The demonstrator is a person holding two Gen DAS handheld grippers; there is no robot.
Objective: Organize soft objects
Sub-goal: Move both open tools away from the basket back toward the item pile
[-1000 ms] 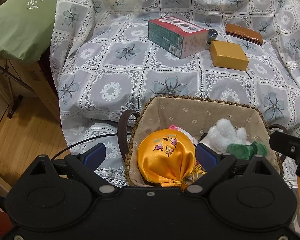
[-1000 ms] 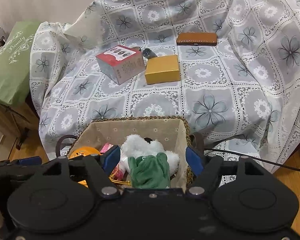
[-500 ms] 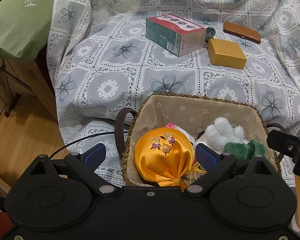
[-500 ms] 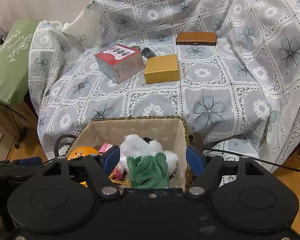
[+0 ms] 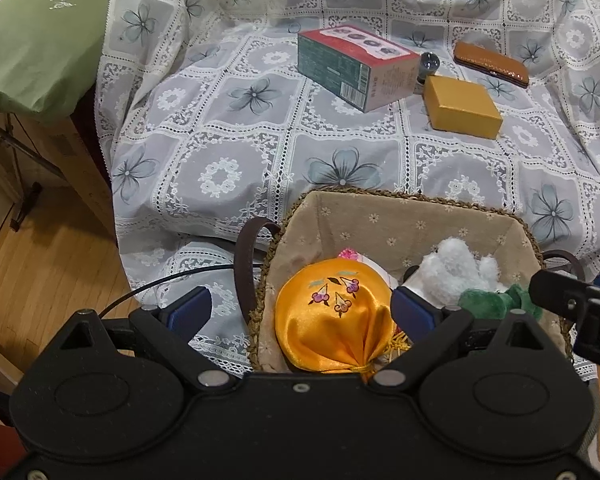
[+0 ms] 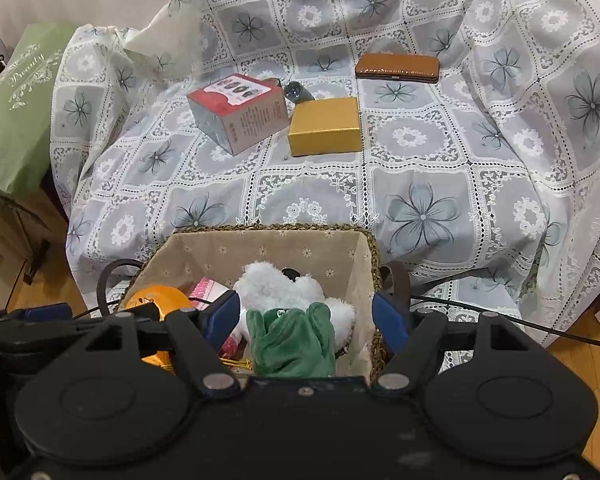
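A woven basket with a beige flowered lining sits at the near edge of a chair draped in a lace cloth. Inside it, on the left, lies an orange satin pouch; on the right, a white plush with a green plush against its near side; something pink shows between pouch and white plush. The left gripper hangs over the basket's left end, jaws wide apart, one finger outside the rim and one beside the pouch, holding nothing. The right gripper hangs over the right end, jaws partly open on either side of the plush toys, pads not pressing on them. Farther back, mid-seat, stand a red-topped box, a yellow box and a small dark ball between them; a brown case lies toward the back. A green cushion lies off the chair's left edge.
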